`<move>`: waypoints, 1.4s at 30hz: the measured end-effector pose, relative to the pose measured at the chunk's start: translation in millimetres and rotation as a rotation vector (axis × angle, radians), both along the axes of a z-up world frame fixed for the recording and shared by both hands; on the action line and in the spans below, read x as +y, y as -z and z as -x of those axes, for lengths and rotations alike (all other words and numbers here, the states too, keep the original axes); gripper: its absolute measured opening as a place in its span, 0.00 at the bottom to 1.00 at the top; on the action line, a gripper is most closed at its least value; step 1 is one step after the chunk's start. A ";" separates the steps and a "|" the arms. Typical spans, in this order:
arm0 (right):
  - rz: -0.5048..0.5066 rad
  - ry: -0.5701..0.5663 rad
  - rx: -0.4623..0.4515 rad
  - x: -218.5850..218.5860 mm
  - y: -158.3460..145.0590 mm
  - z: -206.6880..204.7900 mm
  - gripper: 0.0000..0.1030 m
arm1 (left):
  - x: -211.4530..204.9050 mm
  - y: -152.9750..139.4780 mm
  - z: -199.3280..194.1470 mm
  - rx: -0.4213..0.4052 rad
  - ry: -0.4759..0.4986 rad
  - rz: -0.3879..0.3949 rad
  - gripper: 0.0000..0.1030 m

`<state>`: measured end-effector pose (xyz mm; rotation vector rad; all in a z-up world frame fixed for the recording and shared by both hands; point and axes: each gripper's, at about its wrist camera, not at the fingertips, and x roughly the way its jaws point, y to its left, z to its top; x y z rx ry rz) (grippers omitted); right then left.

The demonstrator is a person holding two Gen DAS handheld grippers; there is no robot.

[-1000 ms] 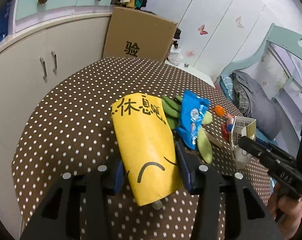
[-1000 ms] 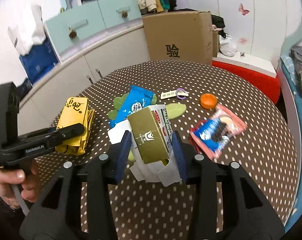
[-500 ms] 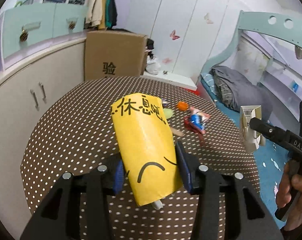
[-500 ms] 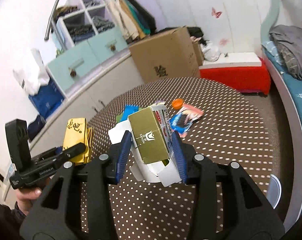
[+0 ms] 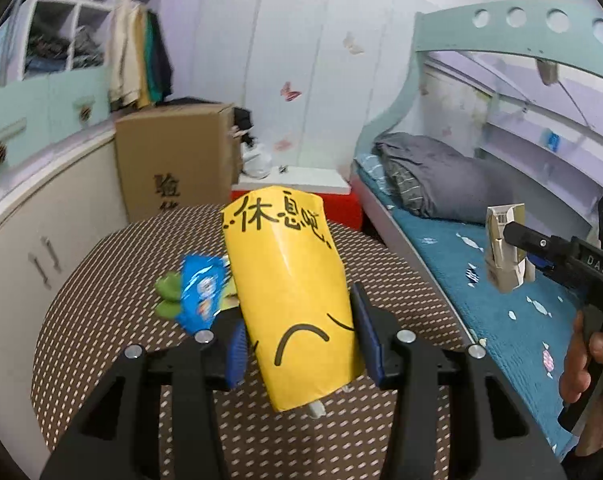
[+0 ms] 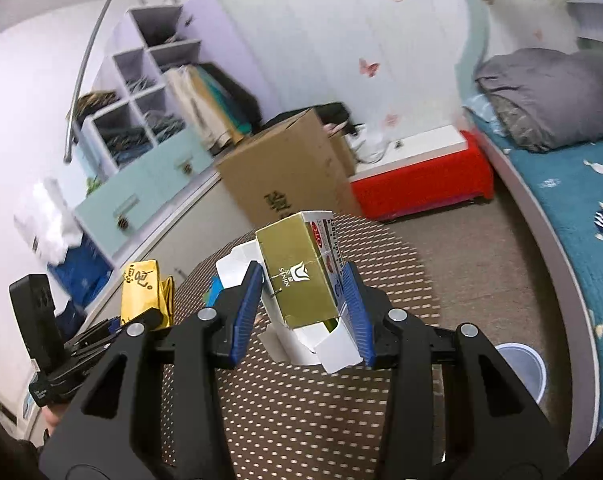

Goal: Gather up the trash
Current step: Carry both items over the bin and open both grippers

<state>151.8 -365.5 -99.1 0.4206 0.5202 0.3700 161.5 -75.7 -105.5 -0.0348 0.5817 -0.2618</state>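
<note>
My left gripper (image 5: 301,340) is shut on a yellow packet (image 5: 289,288) with black writing and a drawn frown, held up above the brown dotted table (image 5: 101,320). My right gripper (image 6: 305,312) is shut on a torn olive-gold carton (image 6: 301,272) with white flaps hanging from its near end. Each gripper also shows in the other's view: the right gripper (image 5: 513,252) with the carton (image 5: 505,252) over the bed side, the left gripper (image 6: 141,318) with the yellow packet (image 6: 143,292) at the left. A blue snack wrapper (image 5: 201,296) and green leaves (image 5: 167,296) lie on the table.
A pale round bin (image 6: 521,368) stands on the floor at the lower right, beside the table edge. A cardboard box (image 6: 285,176) and a red chest (image 6: 417,184) stand behind the table. A bed with a blue cover (image 5: 481,300) runs along the right.
Both grippers have risen and swung to the right with their loads still held. The other table litter has slid out of sight, and the floor and bin have come into the right wrist view.
</note>
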 end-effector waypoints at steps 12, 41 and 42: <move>0.020 0.224 0.012 -86.6 -5.7 26.6 0.40 | -100.1 -16.7 -10.1 -0.041 0.175 -0.080 0.44; -0.125 0.486 0.374 -218.6 133.0 -27.4 0.40 | -334.3 110.8 -92.8 0.318 0.493 -0.298 0.45; -0.135 0.491 0.391 -222.1 141.9 -30.5 0.40 | -339.4 118.5 -96.3 0.341 0.500 -0.306 0.45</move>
